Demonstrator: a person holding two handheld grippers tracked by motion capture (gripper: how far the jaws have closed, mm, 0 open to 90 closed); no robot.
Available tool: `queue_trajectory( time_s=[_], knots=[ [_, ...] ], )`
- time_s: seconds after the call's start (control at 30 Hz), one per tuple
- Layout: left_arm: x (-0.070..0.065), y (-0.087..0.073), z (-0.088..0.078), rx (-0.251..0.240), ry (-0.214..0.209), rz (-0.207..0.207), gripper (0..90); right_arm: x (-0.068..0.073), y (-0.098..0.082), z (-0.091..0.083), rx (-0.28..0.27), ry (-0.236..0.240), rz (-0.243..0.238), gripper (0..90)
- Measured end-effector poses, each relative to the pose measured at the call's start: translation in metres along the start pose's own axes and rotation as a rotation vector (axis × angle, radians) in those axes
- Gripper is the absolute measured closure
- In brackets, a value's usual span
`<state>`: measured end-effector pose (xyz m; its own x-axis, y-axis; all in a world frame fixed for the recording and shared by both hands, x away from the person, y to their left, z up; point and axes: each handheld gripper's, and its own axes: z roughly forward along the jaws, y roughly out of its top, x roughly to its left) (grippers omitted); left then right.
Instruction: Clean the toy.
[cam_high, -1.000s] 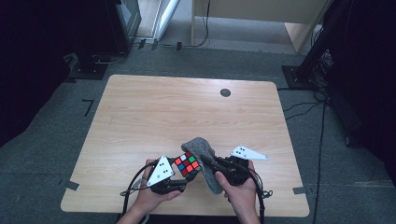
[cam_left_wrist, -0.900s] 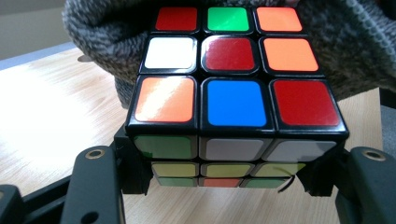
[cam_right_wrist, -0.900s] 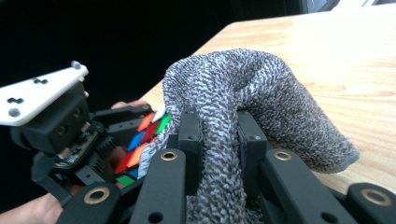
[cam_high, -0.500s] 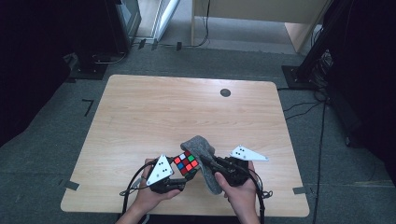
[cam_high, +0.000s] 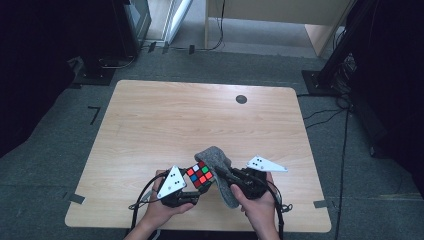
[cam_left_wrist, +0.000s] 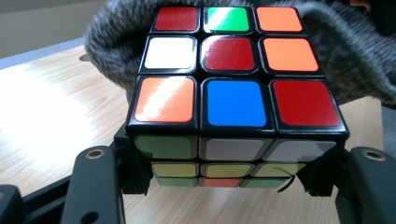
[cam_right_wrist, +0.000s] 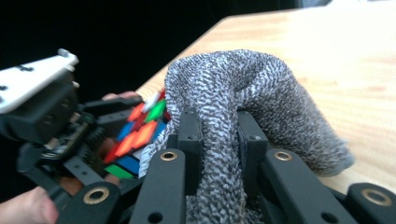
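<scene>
Grey knit: the sock (cam_right_wrist: 243, 88) is pinched between the right gripper (cam_right_wrist: 218, 135) fingers, draping past their tips.
Cube (cam_left_wrist: 236, 88): clamped between the left gripper (cam_left_wrist: 219, 179) fingers, its far edge entering the sock's mouth.
High view: both hands meet low over the bench (cam_high: 165, 120) near its front edge.
Right gripper view: knit texture, cube beside the fingers.

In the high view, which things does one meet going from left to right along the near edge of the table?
Left gripper with its grey plate → puzzle cube → grey knitted cloth → right gripper with its grey plate.
</scene>
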<state>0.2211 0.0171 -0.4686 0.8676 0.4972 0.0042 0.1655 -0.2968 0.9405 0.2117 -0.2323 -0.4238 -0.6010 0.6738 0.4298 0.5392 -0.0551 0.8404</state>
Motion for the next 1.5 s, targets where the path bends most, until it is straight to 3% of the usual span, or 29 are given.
queue_trajectory(
  time_s=[0.13, 0.23, 0.4, 0.5, 0.53, 0.63, 0.77, 0.87, 0.9, 0.97, 1.2, 1.3, 1.4, 1.47, 1.5],
  knots=[
    [0.0, 0.0, -0.001, 0.01, 0.005, 0.017, 34.3, 0.0, -0.003, 0.002, 0.005, -0.005, 0.004, 76.8],
    [0.004, 0.0, -0.004, -0.002, 0.005, -0.005, 34.3, -0.006, -0.008, 0.007, 0.039, -0.037, 0.029, 76.8],
    [0.001, -0.001, 0.0, 0.009, 0.009, 0.009, 34.3, 0.002, 0.001, 0.0, -0.013, 0.02, 0.009, 76.8],
    [0.001, -0.001, -0.001, 0.01, 0.008, 0.013, 34.3, 0.002, 0.0, 0.001, -0.008, 0.017, 0.006, 76.8],
    [0.003, -0.002, -0.002, 0.005, 0.001, -0.008, 34.3, -0.004, -0.004, 0.005, 0.024, -0.012, 0.025, 76.8],
    [0.004, -0.002, -0.002, 0.005, -0.005, -0.021, 34.3, -0.007, -0.007, 0.006, 0.027, -0.01, 0.048, 76.8],
    [0.003, -0.002, -0.001, 0.009, -0.005, -0.011, 34.3, 0.001, -0.001, 0.001, -0.014, 0.027, 0.005, 76.8],
    [0.005, -0.002, -0.002, 0.011, 0.006, -0.009, 34.3, -0.002, -0.004, 0.003, -0.011, 0.032, 0.02, 76.8],
    [0.008, -0.002, -0.004, 0.0, -0.002, -0.039, 34.3, -0.01, -0.01, 0.008, 0.017, 0.009, 0.056, 76.8],
    [0.009, -0.001, -0.004, -0.003, -0.004, -0.045, 34.3, -0.014, -0.012, 0.009, 0.018, 0.021, 0.083, 76.8],
    [0.004, -0.001, 0.0, 0.013, -0.013, -0.026, 34.3, -0.003, -0.004, 0.001, -0.027, 0.057, 0.033, 76.7],
    [0.006, -0.001, -0.003, 0.006, -0.012, -0.03, 34.3, -0.013, -0.011, 0.008, 0.008, 0.033, 0.083, 76.7],
    [0.006, 0.0, -0.003, -0.002, -0.02, -0.045, 34.3, -0.015, -0.012, 0.009, 0.021, 0.027, 0.095, 76.6],
    [0.005, 0.0, -0.002, 0.003, -0.023, -0.045, 34.3, -0.011, -0.008, 0.004, 0.008, 0.032, 0.073, 76.6],
    [0.004, 0.0, 0.0, 0.013, -0.022, -0.037, 34.3, -0.005, -0.002, -0.001, -0.022, 0.062, 0.045, 76.5]
  ],
)
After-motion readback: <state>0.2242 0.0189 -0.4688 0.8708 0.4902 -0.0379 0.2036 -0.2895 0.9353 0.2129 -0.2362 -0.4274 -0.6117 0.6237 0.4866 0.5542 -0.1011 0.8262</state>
